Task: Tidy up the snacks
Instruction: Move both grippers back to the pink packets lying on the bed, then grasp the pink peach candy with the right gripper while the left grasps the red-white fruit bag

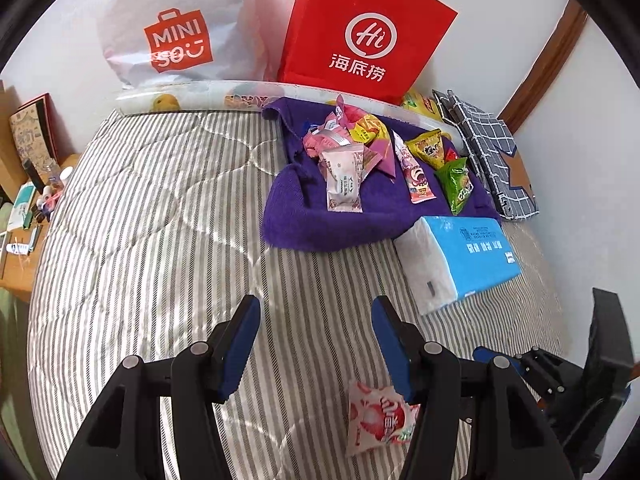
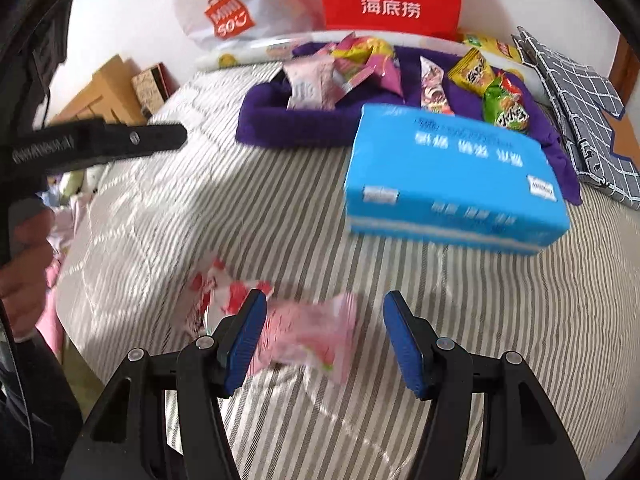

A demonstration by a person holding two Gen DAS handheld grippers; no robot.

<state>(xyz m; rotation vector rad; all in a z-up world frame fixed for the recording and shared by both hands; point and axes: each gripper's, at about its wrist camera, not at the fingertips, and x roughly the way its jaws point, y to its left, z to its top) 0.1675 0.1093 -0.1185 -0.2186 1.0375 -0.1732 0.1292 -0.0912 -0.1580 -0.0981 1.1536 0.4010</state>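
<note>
My left gripper [image 1: 316, 344] hangs released above the red-and-white strawberry-print packet [image 1: 376, 420]; my right gripper [image 2: 324, 336] gapes around the pale pink crinkled wrapper [image 2: 308, 336], pads not touching. Most snacks already sit on the purple knitted cloth [image 2: 288, 124]; these two remain, I reckon.

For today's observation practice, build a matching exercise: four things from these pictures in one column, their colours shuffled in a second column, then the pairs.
Things:
1. tissue pack
2. towel
3. Hi bag
4. folded checked cloth

Colours:
A. red
B. grey with white lines
C. blue
D. purple

Pairs: 1-C, 2-D, 3-A, 4-B
</note>
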